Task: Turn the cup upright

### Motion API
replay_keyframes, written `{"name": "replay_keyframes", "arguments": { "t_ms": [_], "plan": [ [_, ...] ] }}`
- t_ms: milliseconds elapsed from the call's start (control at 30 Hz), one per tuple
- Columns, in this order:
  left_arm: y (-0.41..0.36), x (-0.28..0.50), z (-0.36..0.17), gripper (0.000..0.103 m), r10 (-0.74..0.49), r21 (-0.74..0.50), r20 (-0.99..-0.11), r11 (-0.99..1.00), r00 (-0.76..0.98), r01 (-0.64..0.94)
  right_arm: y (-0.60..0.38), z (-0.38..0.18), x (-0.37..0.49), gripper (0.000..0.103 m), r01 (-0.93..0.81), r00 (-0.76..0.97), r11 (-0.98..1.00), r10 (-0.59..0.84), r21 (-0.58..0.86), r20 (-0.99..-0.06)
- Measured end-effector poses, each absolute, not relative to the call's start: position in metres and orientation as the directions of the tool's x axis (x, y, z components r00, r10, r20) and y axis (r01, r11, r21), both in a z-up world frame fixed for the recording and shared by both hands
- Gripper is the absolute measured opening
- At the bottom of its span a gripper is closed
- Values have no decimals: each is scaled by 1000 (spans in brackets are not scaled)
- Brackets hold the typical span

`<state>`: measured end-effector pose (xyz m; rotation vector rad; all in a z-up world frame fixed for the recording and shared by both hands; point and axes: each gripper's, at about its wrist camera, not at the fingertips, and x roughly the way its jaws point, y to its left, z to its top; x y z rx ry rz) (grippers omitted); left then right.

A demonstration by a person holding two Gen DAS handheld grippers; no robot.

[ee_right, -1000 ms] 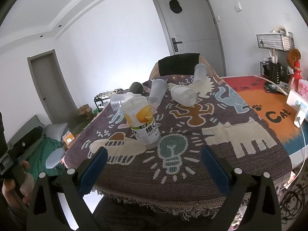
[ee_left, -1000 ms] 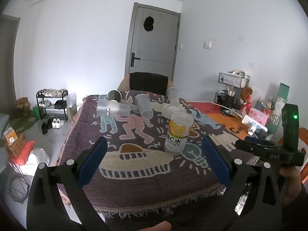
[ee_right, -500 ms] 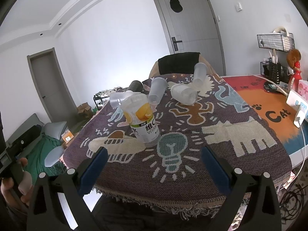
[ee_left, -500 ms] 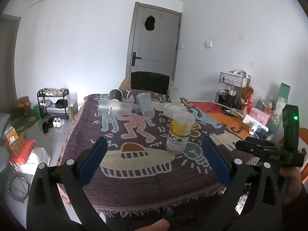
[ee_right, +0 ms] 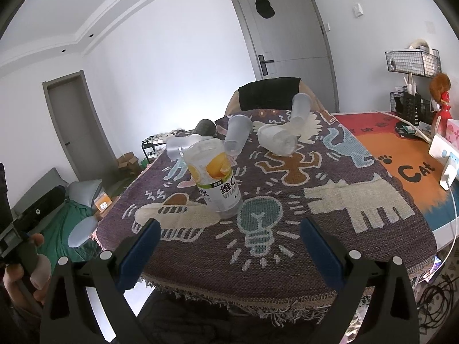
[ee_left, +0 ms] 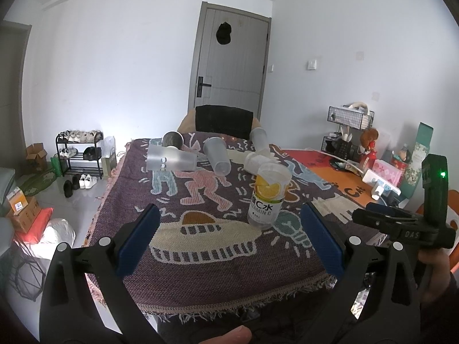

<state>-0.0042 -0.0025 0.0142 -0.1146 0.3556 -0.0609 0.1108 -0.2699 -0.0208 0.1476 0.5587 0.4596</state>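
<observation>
The cup with the orange picture (ee_left: 267,197) stands up near the front of the blanket (ee_left: 218,246), but other cups (ee_left: 171,159) lie on their sides behind it, and both grippers (ee_left: 229,239) (ee_right: 229,245) wait wide apart, holding nothing.

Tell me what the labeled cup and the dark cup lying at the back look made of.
Labeled cup: clear, glossy plastic by the look; the cloth shows through its base. Dark cup: probably metal, with a dull grey sheen at its mouth.
</observation>
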Motion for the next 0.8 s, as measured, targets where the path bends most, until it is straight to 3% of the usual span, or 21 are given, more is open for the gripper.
{"name": "replay_keyframes", "arguments": {
  "t_ms": [800],
  "plan": [
    [0,-5,11,97,-77,-124,-347,992,935,36,-269,-22,111,95,-384,746,887,462,257,-479]
  ]
}}
